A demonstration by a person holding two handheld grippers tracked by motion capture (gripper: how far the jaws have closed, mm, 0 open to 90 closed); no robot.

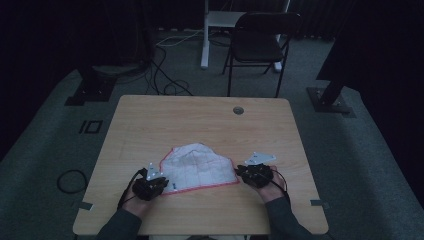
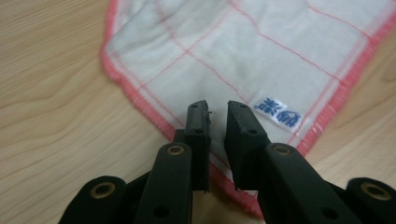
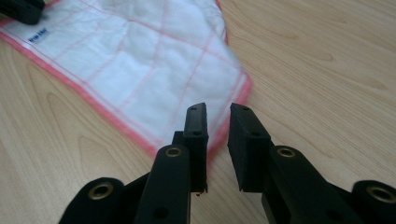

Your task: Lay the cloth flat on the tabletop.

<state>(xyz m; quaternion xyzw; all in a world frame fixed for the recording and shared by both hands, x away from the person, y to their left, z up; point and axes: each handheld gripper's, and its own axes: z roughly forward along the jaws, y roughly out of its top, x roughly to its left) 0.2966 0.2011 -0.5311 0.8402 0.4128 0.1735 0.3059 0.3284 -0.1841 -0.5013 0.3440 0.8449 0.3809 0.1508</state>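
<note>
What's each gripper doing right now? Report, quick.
Left gripper: jaws slightly apart over the cloth corner, gripping nothing.
Right gripper: jaws apart at the cloth's other corner, holding nothing.

cloth on table | chair behind table

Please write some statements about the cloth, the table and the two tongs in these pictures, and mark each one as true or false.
1. The cloth is white with a red-pink border. True.
2. The cloth hangs over the near edge of the table. False: it lies wholly on the tabletop.
3. The left tongs are over a corner of the cloth, close to a small label with blue print. True.
4. The right tongs clamp a folded corner of the cloth. False: the jaws stand apart with a clear gap, and nothing is pinched between them.
5. A black chair stands on the floor beyond the table. True.
</note>
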